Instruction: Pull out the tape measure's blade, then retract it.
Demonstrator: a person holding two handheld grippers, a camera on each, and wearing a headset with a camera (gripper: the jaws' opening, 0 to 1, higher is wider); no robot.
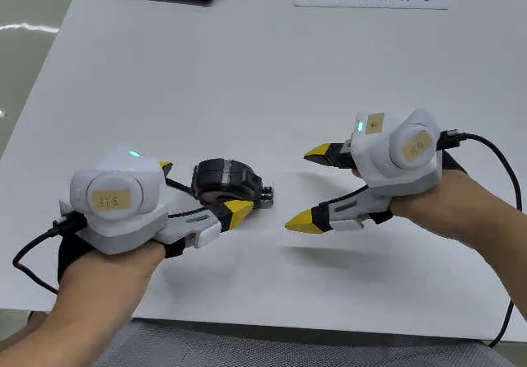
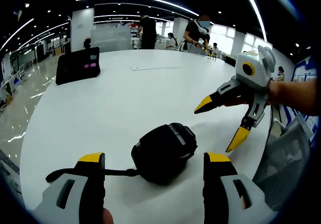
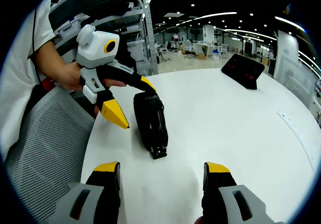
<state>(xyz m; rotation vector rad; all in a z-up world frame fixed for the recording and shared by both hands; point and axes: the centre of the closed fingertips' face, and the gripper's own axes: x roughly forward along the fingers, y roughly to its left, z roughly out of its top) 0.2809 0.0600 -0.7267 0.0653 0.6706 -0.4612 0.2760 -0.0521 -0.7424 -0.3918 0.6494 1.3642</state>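
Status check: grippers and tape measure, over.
Left gripper open, jaws either side of black round tape measure, not clamped. Right gripper open, short of blade hook. Blade retracted. Nothing between.

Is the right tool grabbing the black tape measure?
No, the right tool hangs open, apart from the tape measure, with nothing between its jaws.

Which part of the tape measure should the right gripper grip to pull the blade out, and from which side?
Probably the hook end of the tape measure, which sticks out at its front, low on the table, and faces the open right gripper. Come straight from that side with the jaws kept low.
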